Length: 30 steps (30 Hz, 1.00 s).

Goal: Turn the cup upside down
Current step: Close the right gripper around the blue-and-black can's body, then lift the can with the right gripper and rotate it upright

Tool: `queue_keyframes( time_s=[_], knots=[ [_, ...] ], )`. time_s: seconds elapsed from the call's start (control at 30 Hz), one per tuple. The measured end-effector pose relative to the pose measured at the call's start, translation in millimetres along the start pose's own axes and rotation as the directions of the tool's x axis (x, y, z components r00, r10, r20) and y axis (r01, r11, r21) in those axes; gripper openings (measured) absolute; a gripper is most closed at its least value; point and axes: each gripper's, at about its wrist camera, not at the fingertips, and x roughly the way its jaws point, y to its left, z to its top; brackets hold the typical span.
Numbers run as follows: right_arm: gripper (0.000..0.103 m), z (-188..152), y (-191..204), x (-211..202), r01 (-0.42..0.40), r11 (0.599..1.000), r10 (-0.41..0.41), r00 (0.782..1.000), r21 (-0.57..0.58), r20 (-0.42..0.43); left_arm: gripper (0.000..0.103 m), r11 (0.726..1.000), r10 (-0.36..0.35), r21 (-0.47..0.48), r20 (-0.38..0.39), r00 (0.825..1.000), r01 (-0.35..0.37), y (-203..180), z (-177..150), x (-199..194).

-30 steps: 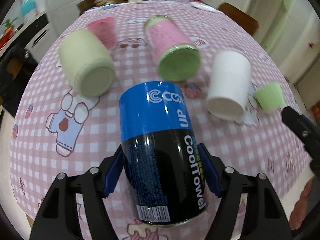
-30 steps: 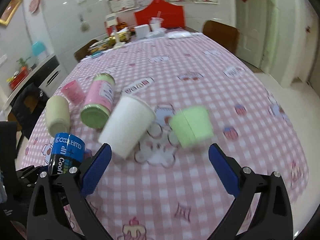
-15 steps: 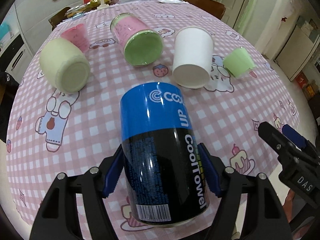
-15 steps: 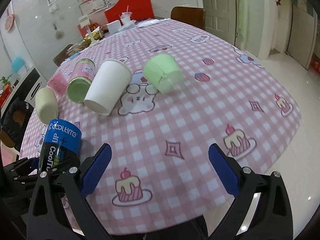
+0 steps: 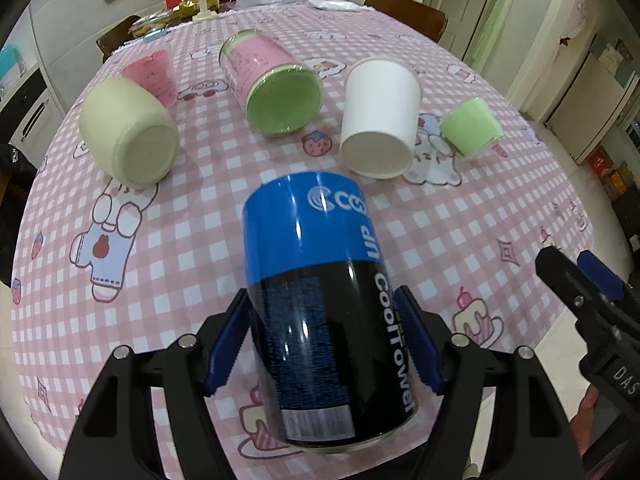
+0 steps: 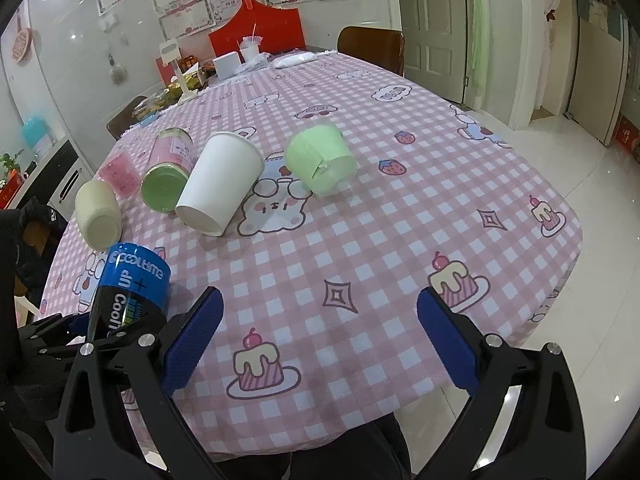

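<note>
The left tool (image 5: 324,344) grips the blue-black cup (image 5: 320,300) at frame centre, lifted above the counter (image 5: 460,232), probably for turning it. The right tool (image 6: 318,344), lower centre, is wide and holds nothing.

Blue-black can (image 5: 324,320), pink checked tablecloth (image 5: 208,208)

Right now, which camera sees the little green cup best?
The right wrist view. There the little green cup lies on its side near the middle of the picture, large and sharp, beside the white paper cup. In the left wrist view the same cup sits small toward the right edge.
</note>
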Motion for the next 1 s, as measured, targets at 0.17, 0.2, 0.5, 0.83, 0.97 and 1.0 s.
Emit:
queue_keyframes(
  time_s=[0.17,0.2,0.5,0.83,0.97,1.0],
  knots=[
    [0.094,0,2,-3,-0.007,1.000,0.007,1.000,-0.005,0.004,0.072,0.999,0.033,0.000,0.053,0.998,-0.033,1,6,-12],
    [0.094,0,3,-3,-0.009,1.000,0.009,1.000,-0.005,0.005,0.072,1.000,0.030,-0.004,0.056,0.998,-0.030,2,7,-14],
    [0.094,5,12,-16,-0.056,0.998,0.056,0.998,0.008,0.034,0.072,1.000,0.005,-0.020,0.150,0.989,-0.002,18,8,-51],
    [0.094,5,68,-7,-0.150,0.985,0.149,0.989,-0.085,-0.020,0.072,0.996,0.072,-0.065,0.175,0.982,-0.062,68,-2,-69],
    [0.094,5,95,4,-0.181,0.976,0.175,0.983,-0.125,-0.057,0.072,0.995,0.090,-0.066,0.158,0.983,-0.081,87,-10,-64],
    [0.094,5,104,9,-0.192,0.972,0.183,0.980,-0.134,-0.070,0.072,0.994,0.096,-0.065,0.156,0.983,-0.087,90,-12,-62]
  ],
)
